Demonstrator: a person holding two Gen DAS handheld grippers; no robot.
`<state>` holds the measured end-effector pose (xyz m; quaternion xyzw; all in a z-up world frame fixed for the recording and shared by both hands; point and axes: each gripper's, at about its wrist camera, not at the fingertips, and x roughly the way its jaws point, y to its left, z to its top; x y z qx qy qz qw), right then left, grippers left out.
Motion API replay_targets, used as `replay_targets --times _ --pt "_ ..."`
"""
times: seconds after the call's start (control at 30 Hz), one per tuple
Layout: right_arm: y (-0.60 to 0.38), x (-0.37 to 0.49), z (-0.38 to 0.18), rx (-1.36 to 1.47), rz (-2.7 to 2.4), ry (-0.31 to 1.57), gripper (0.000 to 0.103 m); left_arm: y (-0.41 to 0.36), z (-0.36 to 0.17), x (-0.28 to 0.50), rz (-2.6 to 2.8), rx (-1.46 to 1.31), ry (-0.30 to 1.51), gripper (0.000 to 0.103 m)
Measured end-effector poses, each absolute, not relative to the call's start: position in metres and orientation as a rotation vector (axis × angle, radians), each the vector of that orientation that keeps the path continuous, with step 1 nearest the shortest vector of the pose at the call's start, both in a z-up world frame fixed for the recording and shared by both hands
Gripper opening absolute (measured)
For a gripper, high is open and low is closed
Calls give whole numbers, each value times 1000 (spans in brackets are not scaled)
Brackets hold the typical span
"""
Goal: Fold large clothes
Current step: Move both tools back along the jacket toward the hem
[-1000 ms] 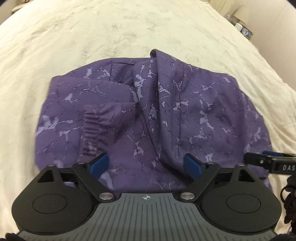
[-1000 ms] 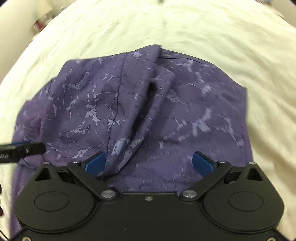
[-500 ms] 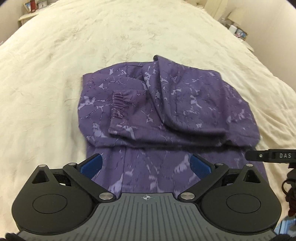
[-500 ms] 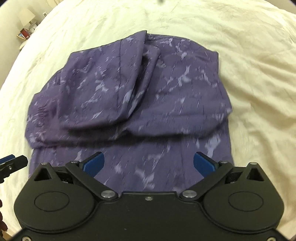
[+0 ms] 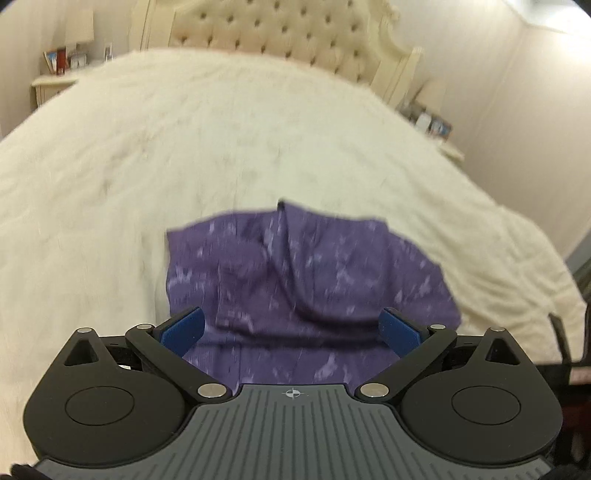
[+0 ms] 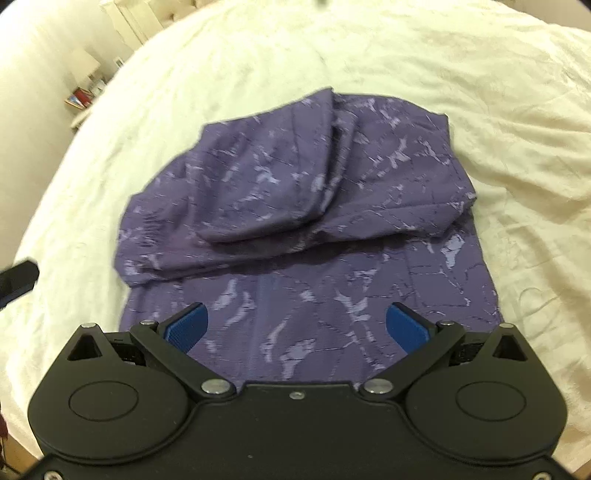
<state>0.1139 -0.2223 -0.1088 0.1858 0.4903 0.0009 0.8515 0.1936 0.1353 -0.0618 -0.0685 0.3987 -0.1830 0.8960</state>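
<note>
A purple garment with a pale cracked pattern lies folded on the cream bedspread; its upper half is doubled over the lower part. In the left wrist view the same garment is blurred and sits lower in the picture. My left gripper hangs above the garment's near edge, open, with nothing between its blue pads. My right gripper is also open and empty above the near edge. A black tip of the left gripper shows at the left border of the right wrist view.
The bedspread stretches wide around the garment on all sides. A tufted cream headboard stands at the far end. Nightstands with small items flank the bed, one at the left and one at the right.
Both grippers have drawn back and risen from the garment, which now looks smaller and farther off. The left view has tilted up, so the headboard and walls have come into sight.
</note>
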Motion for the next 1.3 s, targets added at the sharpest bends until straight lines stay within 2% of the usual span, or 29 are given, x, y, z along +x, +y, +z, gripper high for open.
replay_targets --times 0.2,0.67,1.17,1.2,1.23,1.3 --pt "-215 100 -98 359 21 989 102 139 -39 183 -335 -187 765 102" --pt "-228 38 -84 299 82 918 102 164 -23 141 -344 -484 781 101" --pt "-258 -55 -103 332 65 939 102 146 -44 76 -202 -401 1013 100" --pt "-259 -59 -105 334 64 941 102 147 -48 72 -210 -415 1028 96" --pt "-260 -63 -107 335 61 944 102 148 -52 68 -215 -429 1041 87" --pt "-262 -71 -111 341 57 951 102 151 -61 62 -212 -437 1073 83"
